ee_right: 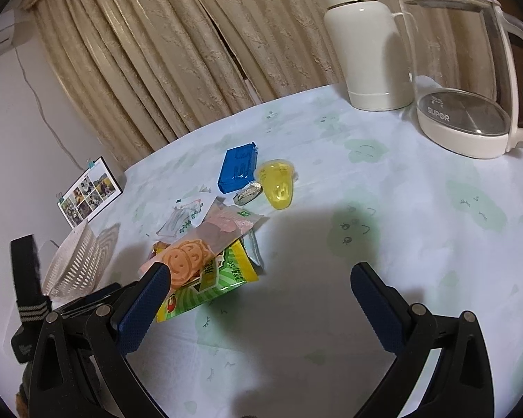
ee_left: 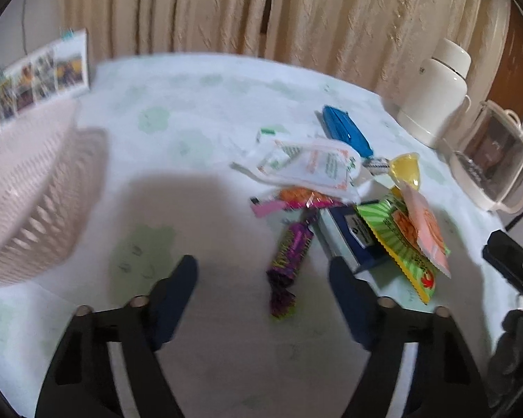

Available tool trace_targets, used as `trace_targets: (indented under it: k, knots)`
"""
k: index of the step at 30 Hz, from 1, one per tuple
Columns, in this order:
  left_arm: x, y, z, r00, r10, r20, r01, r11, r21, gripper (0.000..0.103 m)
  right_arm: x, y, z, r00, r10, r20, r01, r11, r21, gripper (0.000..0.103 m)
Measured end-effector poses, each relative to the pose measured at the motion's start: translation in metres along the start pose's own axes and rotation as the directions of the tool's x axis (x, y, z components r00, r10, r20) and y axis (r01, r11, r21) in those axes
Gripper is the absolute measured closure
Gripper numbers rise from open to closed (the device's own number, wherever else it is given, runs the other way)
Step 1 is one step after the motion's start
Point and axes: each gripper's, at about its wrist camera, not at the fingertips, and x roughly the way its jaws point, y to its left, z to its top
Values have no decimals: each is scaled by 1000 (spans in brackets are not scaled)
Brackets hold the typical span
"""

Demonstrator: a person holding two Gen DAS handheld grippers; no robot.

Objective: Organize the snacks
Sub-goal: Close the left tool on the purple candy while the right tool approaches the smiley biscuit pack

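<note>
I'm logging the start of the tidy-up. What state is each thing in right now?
Left gripper: open, empty.
Right gripper: open, empty.
Basket: tilted, looks empty.
Snack pile: loose on the table, none sorted yet.
Purple candy: lying flat, wrapped.
Yellow jelly cup: on its side, sealed.
Glass kettle: upright, lid shut, looks empty.
White flask: upright, capped.

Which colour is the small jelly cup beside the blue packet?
The jelly cup is translucent yellow, seen best in the right wrist view, next to the blue packet.

I'm seeing the tabletop point(ee_right: 401, 209) carrying a snack pile point(ee_right: 209, 244), basket point(ee_left: 24, 191), flask point(ee_right: 366, 41) and kettle point(ee_right: 470, 104).
</note>
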Motion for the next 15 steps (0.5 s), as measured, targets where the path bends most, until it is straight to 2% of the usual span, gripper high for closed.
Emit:
trace_targets:
  k: [5, 7, 9, 10, 12, 15]
  knots:
    - [4, -13, 3, 1000, 15, -5, -15, 998, 62, 39, 0, 5, -2, 1000, -2, 1, 2, 1000, -30, 0]
    - [7, -18, 4, 999, 38, -4, -38, 995, 90, 46, 0, 6, -2, 1000, -1, 0, 1, 999, -34, 0]
    - [10, -21, 5, 998, 65, 3, -65, 992, 107, 59, 0, 6, -2, 1000, 2, 1, -2, 999, -35, 0]
    - [10, -20, 6, 998, 65, 5, -65, 992, 105, 62, 0, 6, -2, 1000, 2, 0, -2, 999, -35, 0]
    - [10, -18, 6, 999, 53, 3, -53, 994, 95, 76, 1, 6, -2, 1000, 4, -5, -4, 999, -37, 0]
    - [7, -11, 7, 1000, 24, 14, -25, 997, 67, 81, 3, 7, -2, 1000, 6, -13, -7, 999, -42, 0]
